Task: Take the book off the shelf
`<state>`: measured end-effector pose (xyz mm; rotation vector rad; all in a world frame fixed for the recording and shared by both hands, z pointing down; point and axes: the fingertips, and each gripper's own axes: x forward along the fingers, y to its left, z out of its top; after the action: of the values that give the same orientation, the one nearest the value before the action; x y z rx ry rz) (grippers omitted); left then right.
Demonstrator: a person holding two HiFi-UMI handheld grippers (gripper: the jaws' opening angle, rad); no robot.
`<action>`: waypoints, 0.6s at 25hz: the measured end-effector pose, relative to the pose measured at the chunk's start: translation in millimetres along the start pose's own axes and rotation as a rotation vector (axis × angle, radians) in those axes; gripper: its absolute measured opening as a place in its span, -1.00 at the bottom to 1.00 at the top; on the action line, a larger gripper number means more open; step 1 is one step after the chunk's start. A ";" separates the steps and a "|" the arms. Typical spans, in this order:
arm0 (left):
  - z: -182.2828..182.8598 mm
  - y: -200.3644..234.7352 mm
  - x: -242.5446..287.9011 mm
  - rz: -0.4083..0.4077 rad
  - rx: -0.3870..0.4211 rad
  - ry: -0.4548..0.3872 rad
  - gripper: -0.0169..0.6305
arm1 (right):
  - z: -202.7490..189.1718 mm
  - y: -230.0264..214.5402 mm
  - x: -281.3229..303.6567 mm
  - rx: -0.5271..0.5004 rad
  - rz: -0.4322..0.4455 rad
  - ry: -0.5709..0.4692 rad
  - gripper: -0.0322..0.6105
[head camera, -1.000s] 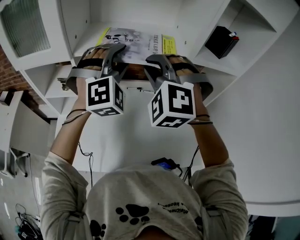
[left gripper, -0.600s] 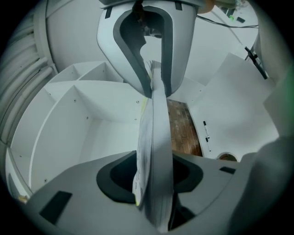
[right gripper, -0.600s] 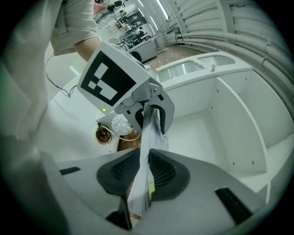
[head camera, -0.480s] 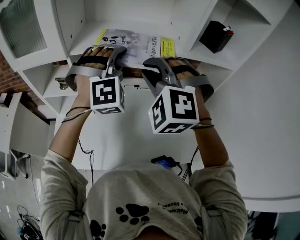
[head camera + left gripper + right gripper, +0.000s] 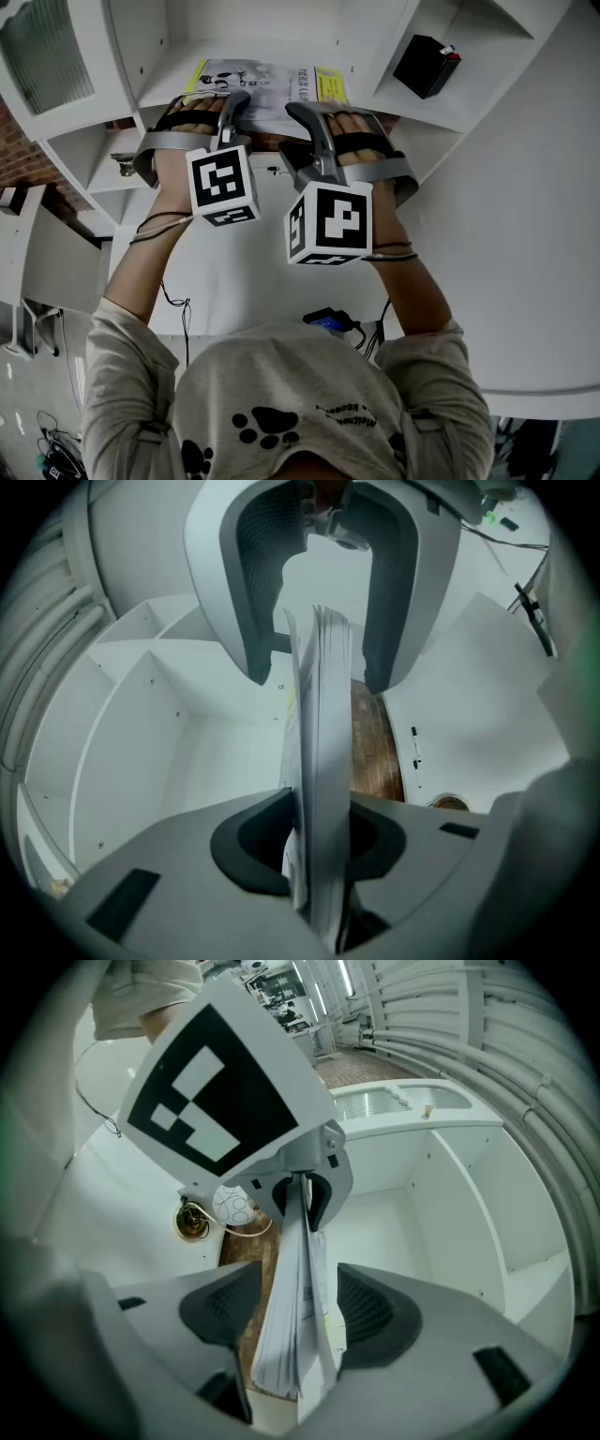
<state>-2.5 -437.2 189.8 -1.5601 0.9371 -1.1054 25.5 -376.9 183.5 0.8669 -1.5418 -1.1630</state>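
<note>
Head view: book (image 5: 267, 86) sits in the middle shelf compartment (image 5: 262, 28).

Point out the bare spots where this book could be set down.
Widest: the white tabletop beyond the person's right forearm, out to its curved edge. Smaller: the strip between the forearms, down to the blue-black device. Crowded: the book occupies the middle compartment; the black box the next.

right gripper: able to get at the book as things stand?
Probably yes: the book already sits between the jaws of the right gripper, which have just opened and look clear of it on both sides; nothing else is in the gap.
</note>
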 end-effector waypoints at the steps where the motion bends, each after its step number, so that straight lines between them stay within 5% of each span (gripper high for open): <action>1: 0.7 -0.6 -1.3 0.000 -0.002 0.004 -0.66 | 0.9 -1.5 -1.8 -0.007 -0.011 0.002 -0.14; 7: 4.9 -3.6 -11.4 -0.001 -0.021 0.031 -0.66 | -16.5 9.5 23.9 -0.020 0.036 0.066 -0.09; 12: 9.9 -10.1 -22.8 -0.009 -0.026 0.043 -0.66 | -27.4 8.1 37.7 -0.018 -0.031 0.082 -0.10; 14: 11.8 -12.2 -27.3 -0.010 -0.028 0.047 -0.66 | -29.4 5.6 33.4 -0.034 -0.071 0.089 -0.54; 15: 12.7 -12.6 -29.7 -0.010 -0.031 0.049 -0.66 | -28.6 4.7 30.3 -0.040 -0.089 0.083 -0.60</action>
<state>1.7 -403.1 194.4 -1.5705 0.9845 -1.1452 45.1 -410.9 198.2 0.9531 -1.4207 -1.2025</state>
